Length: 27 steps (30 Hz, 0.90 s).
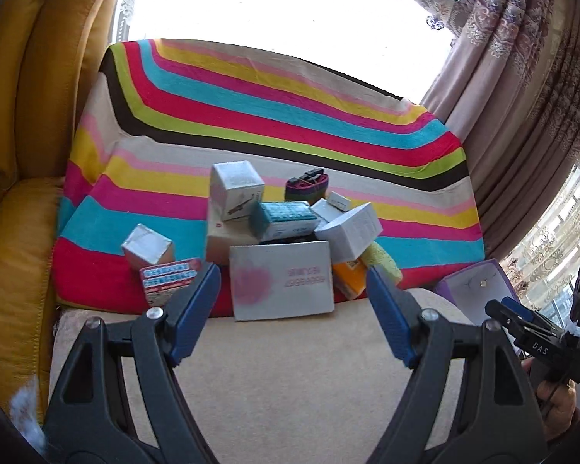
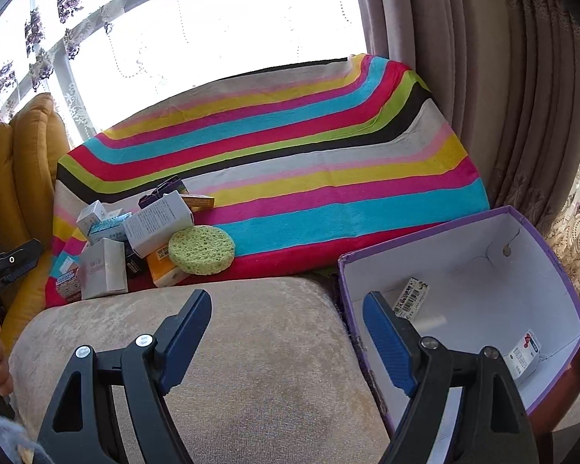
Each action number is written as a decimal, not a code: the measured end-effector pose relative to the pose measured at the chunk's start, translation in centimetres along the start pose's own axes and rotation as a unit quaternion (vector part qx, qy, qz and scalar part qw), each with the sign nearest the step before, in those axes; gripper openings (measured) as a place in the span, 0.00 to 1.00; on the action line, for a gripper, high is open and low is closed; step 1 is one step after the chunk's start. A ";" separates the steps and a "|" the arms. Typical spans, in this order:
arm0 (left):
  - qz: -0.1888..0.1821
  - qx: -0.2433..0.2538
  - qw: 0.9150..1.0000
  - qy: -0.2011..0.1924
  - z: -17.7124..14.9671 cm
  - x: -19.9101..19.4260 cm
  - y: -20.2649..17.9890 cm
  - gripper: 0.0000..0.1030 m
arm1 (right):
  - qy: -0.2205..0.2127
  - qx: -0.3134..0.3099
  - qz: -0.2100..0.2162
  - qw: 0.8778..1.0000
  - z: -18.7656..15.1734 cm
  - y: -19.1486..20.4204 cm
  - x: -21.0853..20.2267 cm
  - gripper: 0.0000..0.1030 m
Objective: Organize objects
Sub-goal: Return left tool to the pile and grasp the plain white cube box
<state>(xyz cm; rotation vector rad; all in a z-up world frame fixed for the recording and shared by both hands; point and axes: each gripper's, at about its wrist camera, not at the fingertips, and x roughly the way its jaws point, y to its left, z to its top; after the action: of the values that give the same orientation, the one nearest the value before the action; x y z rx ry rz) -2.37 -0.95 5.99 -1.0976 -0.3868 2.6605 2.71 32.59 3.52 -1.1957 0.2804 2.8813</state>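
A: Item one, the grippers. We are seeing the left gripper (image 1: 292, 282) standing released, jaws wide apart with nothing between them, hovering over the beige cushion (image 1: 282, 371). The right gripper (image 2: 286, 311) is likewise spread and carrying nothing; its right finger is hanging over the near rim of the purple box (image 2: 556, 266).

B: Item two, the pile. We are counting it on the striped blanket (image 1: 328, 116), at twelve o'clock from the left gripper: a flat white card box (image 1: 282, 280) leaning at the front, a teal box (image 1: 282, 218) above it, a white cube box (image 1: 236, 189) at eleven o'clock, a white oblong box (image 1: 350, 234) at one o'clock.

A: Adding a silver box (image 1: 147, 247) and a red-and-blue packet (image 1: 170, 278), well apart at ten o'clock. A round green sponge (image 2: 201, 249) is lying at the pile's right edge, on an orange packet (image 2: 162, 266).

B: Item three, the box contents. We are noting two small packets inside: one labelled packet (image 2: 411, 297) at the back left, one red-marked packet (image 2: 524, 355) at the front right.

A: A yellow armchair (image 1: 27, 154) is standing at nine o'clock.
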 end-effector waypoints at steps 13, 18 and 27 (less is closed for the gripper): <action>0.073 -0.005 0.992 0.099 2.3 3.9 8.7 0.73 | 0.050 -0.116 0.047 0.991 3.2 7.6 4.6 0.83; 0.084 0.013 0.985 0.149 3.5 8.2 9.3 0.73 | 0.066 -0.149 0.064 0.985 4.7 9.0 6.3 0.84; 0.113 0.017 0.977 0.179 3.2 10.8 10.2 0.48 | 0.077 -0.200 0.108 0.971 6.2 11.5 8.8 0.86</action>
<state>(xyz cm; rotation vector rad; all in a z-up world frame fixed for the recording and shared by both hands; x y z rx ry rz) -13.27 -7.65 -2.22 -1.6590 -0.1545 2.5604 -8.75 21.79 3.42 -1.5397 -0.1971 3.1366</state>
